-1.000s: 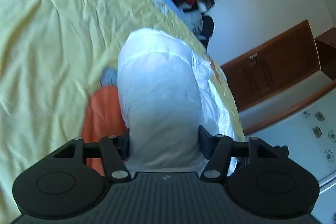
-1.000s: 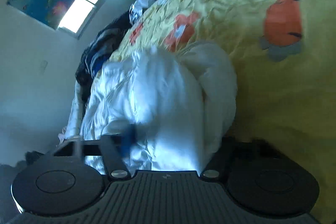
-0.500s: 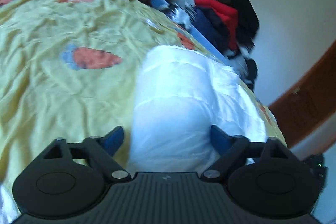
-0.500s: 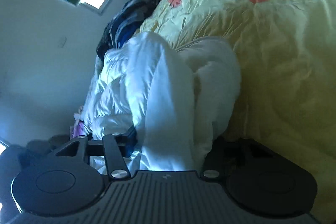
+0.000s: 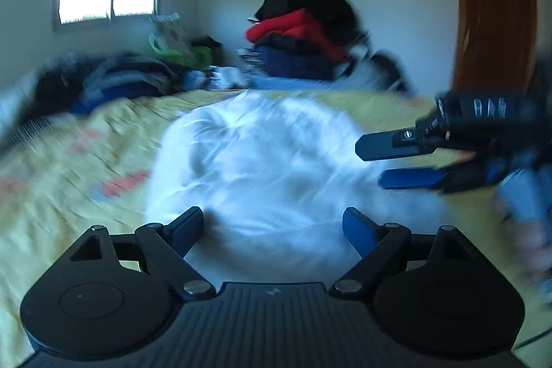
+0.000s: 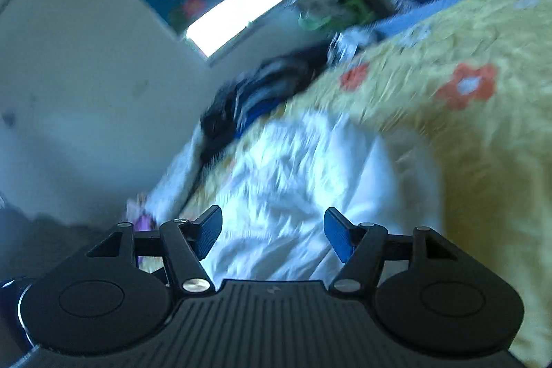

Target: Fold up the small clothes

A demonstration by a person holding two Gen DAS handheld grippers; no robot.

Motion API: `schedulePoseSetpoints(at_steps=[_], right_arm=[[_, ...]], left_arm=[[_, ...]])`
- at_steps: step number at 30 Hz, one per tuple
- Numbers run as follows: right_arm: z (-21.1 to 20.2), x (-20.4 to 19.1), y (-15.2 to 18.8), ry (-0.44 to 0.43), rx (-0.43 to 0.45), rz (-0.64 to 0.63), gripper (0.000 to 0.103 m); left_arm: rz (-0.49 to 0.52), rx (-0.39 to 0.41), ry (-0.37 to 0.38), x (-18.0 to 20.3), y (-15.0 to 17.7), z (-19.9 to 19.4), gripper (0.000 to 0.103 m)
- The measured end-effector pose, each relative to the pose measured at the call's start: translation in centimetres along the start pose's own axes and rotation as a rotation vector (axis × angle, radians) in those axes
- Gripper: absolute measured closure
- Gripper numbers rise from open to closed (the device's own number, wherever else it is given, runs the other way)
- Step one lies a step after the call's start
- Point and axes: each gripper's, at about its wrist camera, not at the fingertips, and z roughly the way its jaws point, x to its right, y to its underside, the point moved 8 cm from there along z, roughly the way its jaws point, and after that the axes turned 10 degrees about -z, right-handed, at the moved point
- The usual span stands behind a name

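Motion blur smears both views, so the folds of the crumpled white cotton garment (image 5: 276,161) are hard to read. It lies on the yellow flower-print bedspread (image 5: 62,168). The left tongs (image 5: 272,230) stand wide apart, empty. The right tongs (image 6: 272,231) have just been opening, gripping nothing.

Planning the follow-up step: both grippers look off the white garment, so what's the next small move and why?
Probably bring both back down to smooth it. The white garment lies bunched on the yellow bedspread; the left gripper and right gripper have just opened, with nothing pinched.
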Motion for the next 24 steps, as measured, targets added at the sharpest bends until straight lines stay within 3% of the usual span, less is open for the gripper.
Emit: schedulePoseSetpoints(at_steps=[4,6,10,14,17,19,20,22,24], right_arm=[[3.4,1.1,2.9,0.035,-0.120,-0.039,0.042],[4.0,1.7,3.4,0.031,-0.122,-0.015,0.052],[4.9,2.7,3.3,0.035,-0.136,0.009,0.054],[5.3,2.6,2.8,0.056,-0.139,-0.004,0.052],[3.7,1.7,2.0,0.104,-0.069,-0.023,0.044],[2.1,0.0,1.6,0.086,-0.009,-0.078,0.037],[1.7,-0.7,1.6,0.073,-0.002,-0.106,0.029],[1.8,-1.3,2.3,0.059,-0.040,-0.145,0.026],[2.7,-0.4,4.1,0.091,-0.127,-0.166,0.032]], left_arm=[[0.067,-0.026,-0.004,-1.5,1.3,2.0,0.006],[0.042,-0.055,0.012,-1.9,1.7,2.7,0.004],[-0.034,-0.089,0.019,-2.8,2.3,4.0,0.000],[-0.040,-0.098,0.006,-2.9,2.3,3.7,0.000],[-0.054,-0.098,0.003,-2.8,2.2,3.5,0.000],[-0.056,-0.097,0.000,-2.7,2.2,3.4,0.000],[-0.054,-0.097,-0.002,-2.6,2.3,3.5,0.000],[-0.054,-0.096,-0.001,-2.6,2.3,3.5,0.000],[-0.050,-0.093,0.004,-2.6,2.4,3.6,0.000]])
